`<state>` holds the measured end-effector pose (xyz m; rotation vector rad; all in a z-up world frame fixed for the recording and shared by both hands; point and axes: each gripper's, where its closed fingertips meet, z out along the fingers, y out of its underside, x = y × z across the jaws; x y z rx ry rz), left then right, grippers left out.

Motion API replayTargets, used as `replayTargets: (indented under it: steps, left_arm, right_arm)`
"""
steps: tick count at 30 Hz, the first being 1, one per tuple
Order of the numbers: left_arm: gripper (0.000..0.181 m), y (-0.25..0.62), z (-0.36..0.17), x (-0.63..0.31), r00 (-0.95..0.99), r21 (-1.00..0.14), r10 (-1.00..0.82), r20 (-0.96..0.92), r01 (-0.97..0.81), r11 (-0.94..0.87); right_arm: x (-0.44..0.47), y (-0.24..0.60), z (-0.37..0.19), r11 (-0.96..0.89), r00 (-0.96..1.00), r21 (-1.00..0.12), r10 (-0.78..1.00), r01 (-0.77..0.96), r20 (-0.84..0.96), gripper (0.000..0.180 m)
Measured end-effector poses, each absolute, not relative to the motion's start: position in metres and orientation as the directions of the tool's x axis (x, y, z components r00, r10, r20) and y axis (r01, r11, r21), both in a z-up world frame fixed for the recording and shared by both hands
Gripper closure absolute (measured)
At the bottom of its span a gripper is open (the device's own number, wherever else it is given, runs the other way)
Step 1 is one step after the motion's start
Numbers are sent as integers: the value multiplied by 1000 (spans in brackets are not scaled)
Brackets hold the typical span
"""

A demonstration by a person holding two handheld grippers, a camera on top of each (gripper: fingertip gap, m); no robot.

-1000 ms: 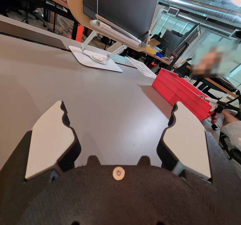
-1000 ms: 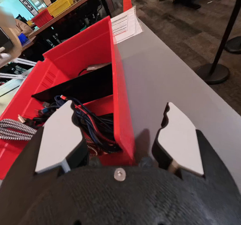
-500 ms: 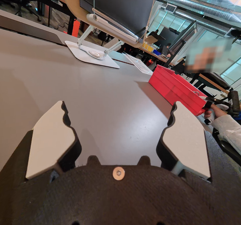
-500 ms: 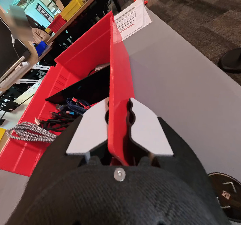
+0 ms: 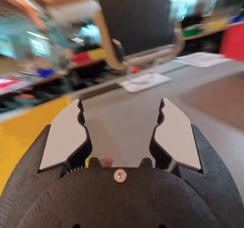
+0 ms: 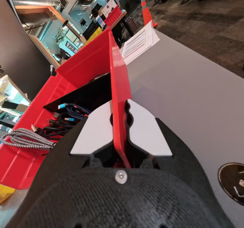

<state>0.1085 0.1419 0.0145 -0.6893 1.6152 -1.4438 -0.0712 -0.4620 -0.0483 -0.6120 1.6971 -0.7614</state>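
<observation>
Right wrist view: right tongs (image 6: 119, 117) pinch the near wall of the red bin (image 6: 84, 68) (cables (image 6: 63, 121) inside, left of them). Left tongs (image 5: 120, 117) gape empty above the grey table (image 5: 118, 116), yellow bin (image 5: 19, 127) beside their left finger.

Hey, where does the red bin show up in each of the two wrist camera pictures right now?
Left wrist view: a blurred red block at the far right edge, upper half, probably the red bin.
Right wrist view: the red bin fills the left and centre; its near wall runs up the middle, with the right claw shut on it.
Shared landmark: the white printed sheet on the grey table by the bin's far end.
</observation>
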Motion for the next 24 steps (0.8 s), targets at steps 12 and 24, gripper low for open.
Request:
replayTargets:
  steps: [12, 24]
  left_arm:
    - [46, 252, -52, 154, -256, -859, -874, -412, -212, 467]
    - [165, 245, -102, 159, -417, -719, -811, -410, -399, 568]
  right_arm:
    - [-84, -464, -36, 676, -220, -730, -701, 97, -678, 168]
    - [-51, -405, -43, 583, -187, -806, -807, -100, -561, 167]
